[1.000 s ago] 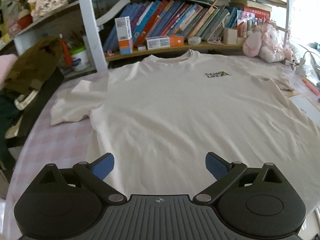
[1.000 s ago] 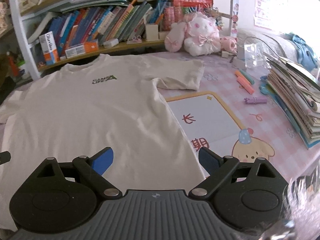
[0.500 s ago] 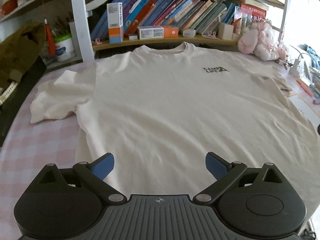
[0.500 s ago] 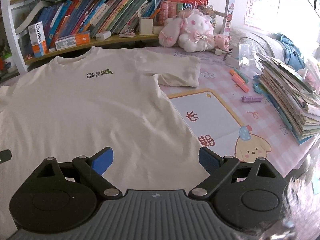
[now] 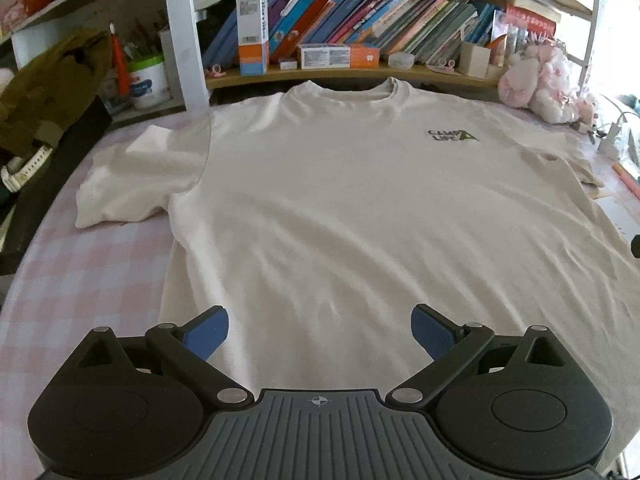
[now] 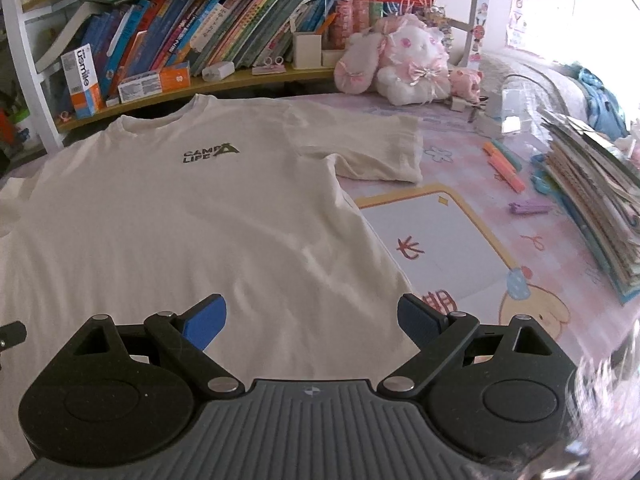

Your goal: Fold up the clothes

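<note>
While both tools have eased lower and closer over the last second, left gripper (image 5: pixel 319 330) and right gripper (image 6: pixel 311 322) hang wide, empty, over the hem; likely pre-grasp. Cream t-shirt (image 5: pixel 360 208) lies flat, soft knit, lightly rippled, on the pink checked tablecloth (image 5: pixel 92 276); bookshelf (image 5: pixel 344 74) behind.

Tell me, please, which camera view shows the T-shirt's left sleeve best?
The left wrist view: the left sleeve lies whole and rumpled on the checked cloth. The right wrist view catches only its edge at the frame's border.
</note>
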Tool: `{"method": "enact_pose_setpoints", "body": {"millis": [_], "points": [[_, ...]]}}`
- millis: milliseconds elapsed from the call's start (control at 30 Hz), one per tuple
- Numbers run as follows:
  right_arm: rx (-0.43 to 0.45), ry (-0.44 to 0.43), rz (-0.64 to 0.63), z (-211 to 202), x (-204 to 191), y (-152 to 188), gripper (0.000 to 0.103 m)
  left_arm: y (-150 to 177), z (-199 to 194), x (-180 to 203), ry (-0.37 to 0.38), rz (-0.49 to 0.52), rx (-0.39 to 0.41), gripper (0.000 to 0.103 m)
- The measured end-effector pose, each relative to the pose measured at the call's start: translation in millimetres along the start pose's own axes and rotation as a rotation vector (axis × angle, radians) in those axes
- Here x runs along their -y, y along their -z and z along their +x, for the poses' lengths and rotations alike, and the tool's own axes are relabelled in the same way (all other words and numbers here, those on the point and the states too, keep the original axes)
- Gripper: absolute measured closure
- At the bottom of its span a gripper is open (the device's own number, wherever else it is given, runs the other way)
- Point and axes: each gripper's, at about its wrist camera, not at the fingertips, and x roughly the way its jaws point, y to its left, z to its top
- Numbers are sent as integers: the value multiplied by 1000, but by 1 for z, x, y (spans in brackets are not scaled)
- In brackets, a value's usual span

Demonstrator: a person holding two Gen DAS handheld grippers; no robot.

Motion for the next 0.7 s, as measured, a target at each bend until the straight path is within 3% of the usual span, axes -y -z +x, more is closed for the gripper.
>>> {"method": "enact_pose_setpoints", "body": {"millis": [200, 467, 700], "points": [[-6, -79, -5, 27, 27, -20, 10, -10, 4, 32, -47, -20, 7, 4], [-26, -200, 70, 66, 92, -47, 10, -25, 28, 89, -57, -64, 18, 4], [-55, -288, 158, 104, 130, -71, 13, -23, 45, 117, -101, -111, -40, 4]]}}
